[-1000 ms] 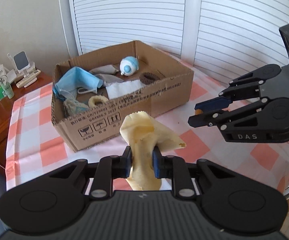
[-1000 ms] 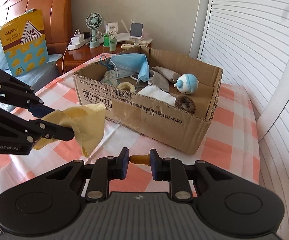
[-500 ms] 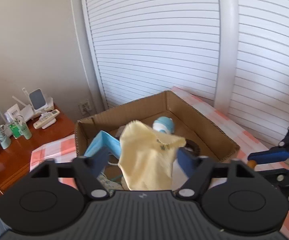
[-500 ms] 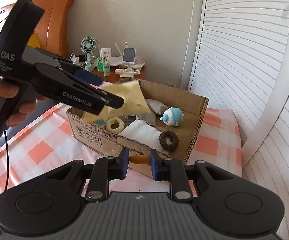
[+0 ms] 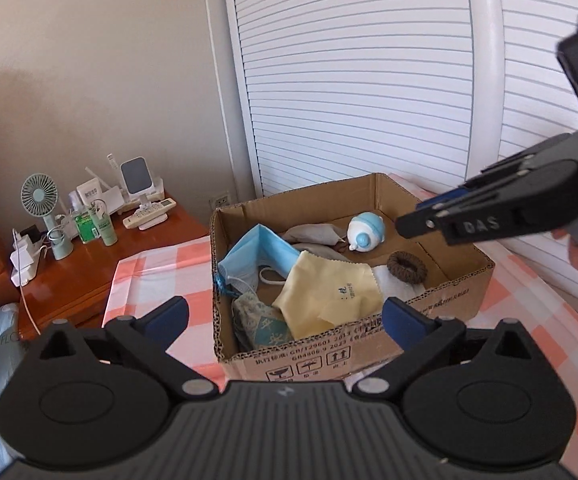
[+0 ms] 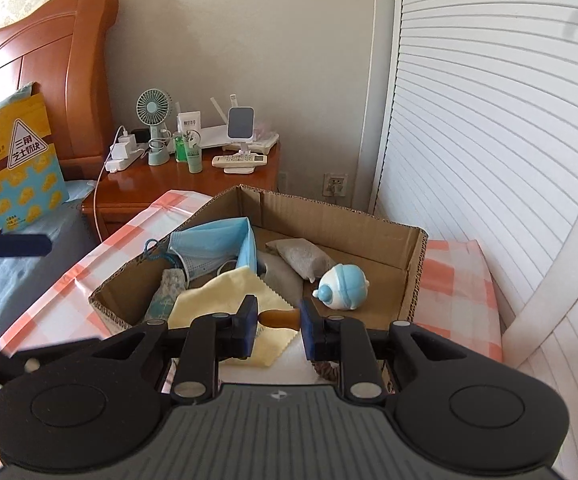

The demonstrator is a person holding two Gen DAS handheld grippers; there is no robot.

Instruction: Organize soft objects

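Now the left gripper (image 5: 285, 316) hangs over the near wall of the cardboard box (image 5: 441, 300), jaws spread as wide as they go, having just been opening; nothing lies between them. Yellow cloth (image 5: 329, 292) lies inside the box, draped over the patterned pouch (image 5: 265, 324) and touching the blue face mask (image 5: 257, 256). Also in the box: grey pouch (image 5: 313, 234) near the back, white-and-blue round toy (image 5: 365, 234), brown hair scrunchie (image 5: 407, 266). Right gripper (image 6: 275, 320) is above the box's near edge, jaws drawn close and pinching a small amber-brown piece (image 6: 279, 317); what it is cannot be told. Box sits on a counter under a pink-and-white checked cloth (image 5: 153, 272). Wooden nightstand (image 5: 97, 264) beside it carries a small fan (image 5: 43, 204) and a remote (image 5: 151, 214).
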